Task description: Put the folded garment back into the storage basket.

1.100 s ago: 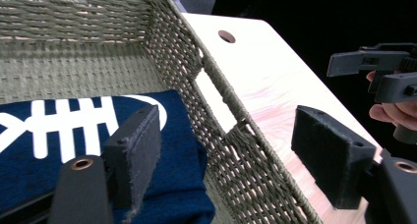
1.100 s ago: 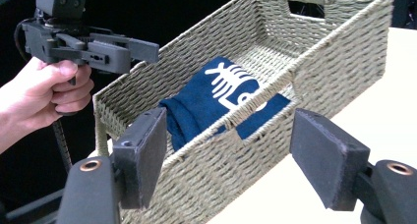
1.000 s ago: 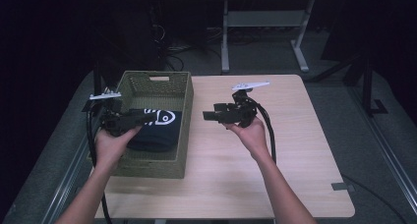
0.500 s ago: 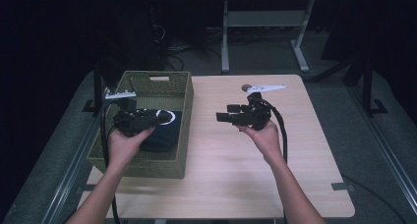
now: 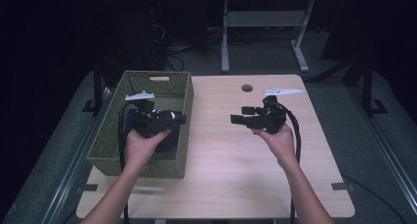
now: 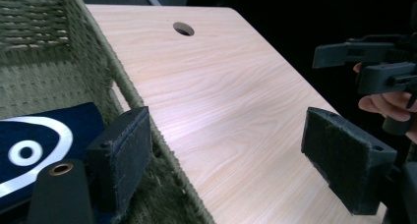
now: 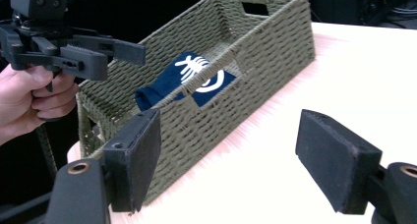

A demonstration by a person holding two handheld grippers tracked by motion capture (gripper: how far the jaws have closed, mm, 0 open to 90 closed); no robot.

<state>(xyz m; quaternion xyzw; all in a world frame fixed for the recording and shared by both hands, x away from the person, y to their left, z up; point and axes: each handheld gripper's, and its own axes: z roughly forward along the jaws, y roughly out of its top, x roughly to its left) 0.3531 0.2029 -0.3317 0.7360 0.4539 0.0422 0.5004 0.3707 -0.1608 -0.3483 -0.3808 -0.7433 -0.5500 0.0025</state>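
A green woven basket (image 5: 110, 135) stands on the left part of the wooden table (image 5: 231, 175). A navy cloth with a white print (image 7: 196, 79) lies inside it, also seen in the left gripper view (image 6: 34, 150). My left gripper (image 5: 180, 119) hovers over the basket's right side, pointing right, and it is open with nothing between its pads (image 6: 231, 160). My right gripper (image 5: 236, 119) is held above the middle of the table, pointing left toward the basket (image 7: 246, 57). It is open and empty (image 7: 236, 157). The two grippers face each other across a gap.
A round cable hole (image 5: 247, 88) sits near the table's far edge. A metal stand (image 5: 265, 32) and cables lie on the dark floor behind. Bare tabletop (image 6: 221, 101) stretches between the basket and the right hand (image 5: 280, 140).
My left gripper has moved right, from the basket's left side to its right side. My right gripper has drifted slightly right. The cloth stays in the basket.
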